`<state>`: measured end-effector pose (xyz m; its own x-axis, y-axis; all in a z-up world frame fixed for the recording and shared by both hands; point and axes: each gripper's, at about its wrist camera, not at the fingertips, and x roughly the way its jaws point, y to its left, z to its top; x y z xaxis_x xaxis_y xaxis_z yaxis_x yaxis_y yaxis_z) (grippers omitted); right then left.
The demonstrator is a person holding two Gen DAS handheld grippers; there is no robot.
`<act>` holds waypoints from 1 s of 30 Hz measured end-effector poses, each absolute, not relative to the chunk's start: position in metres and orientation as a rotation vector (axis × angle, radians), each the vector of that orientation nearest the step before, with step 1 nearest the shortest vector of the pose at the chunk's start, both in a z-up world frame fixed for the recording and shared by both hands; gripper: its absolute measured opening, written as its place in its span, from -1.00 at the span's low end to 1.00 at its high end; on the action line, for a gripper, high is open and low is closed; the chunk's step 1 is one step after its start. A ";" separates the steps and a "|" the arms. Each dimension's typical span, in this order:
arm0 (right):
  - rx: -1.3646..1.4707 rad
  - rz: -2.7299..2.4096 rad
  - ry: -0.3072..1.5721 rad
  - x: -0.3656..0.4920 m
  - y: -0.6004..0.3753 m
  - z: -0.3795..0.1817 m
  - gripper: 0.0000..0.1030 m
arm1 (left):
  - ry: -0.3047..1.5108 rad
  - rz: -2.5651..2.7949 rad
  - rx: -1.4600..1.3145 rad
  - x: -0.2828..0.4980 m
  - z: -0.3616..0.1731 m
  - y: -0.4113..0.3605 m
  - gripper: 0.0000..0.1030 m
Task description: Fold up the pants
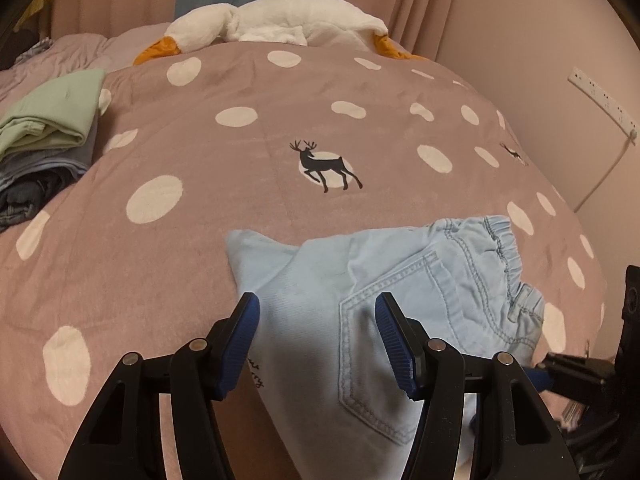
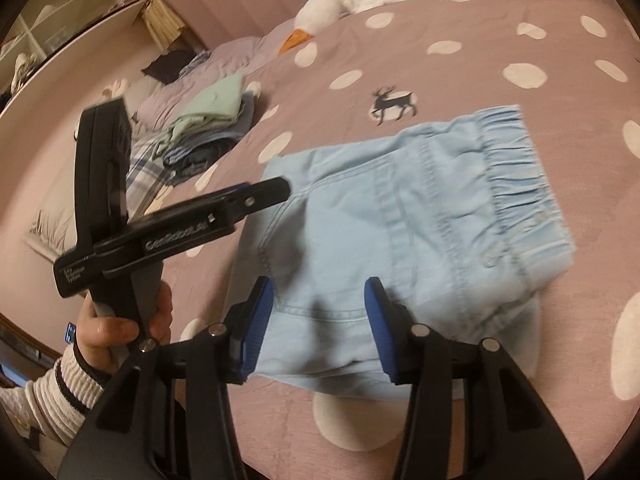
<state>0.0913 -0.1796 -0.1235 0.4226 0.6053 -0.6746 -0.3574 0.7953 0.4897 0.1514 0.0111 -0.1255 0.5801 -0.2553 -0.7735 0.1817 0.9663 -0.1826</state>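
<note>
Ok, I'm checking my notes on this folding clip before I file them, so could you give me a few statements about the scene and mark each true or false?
1. The light blue pants lie folded on a dotted pink blanket. True.
2. The left gripper is clamped on the pants. False: its jaws stand open above the cloth.
3. A stack of folded clothes sits on the bed, apart from the pants. True.
4. The right gripper holds the elastic waistband. False: its jaws are open and the waistband lies clear of them.
5. A white plush goose lies at the far end of the bed. True.
</note>
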 end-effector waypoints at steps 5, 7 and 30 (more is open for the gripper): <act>0.237 0.637 0.974 0.088 -0.163 -0.125 -0.05 | 0.921 -0.253 -0.082 0.154 -0.128 0.010 0.17; 0.218 0.646 0.979 0.087 -0.155 -0.126 -0.05 | 0.923 -0.252 -0.077 0.154 -0.129 0.010 0.17; 0.136 0.636 1.059 0.088 -0.136 -0.145 -0.09 | 1.061 -0.244 -0.095 0.176 -0.162 0.014 0.17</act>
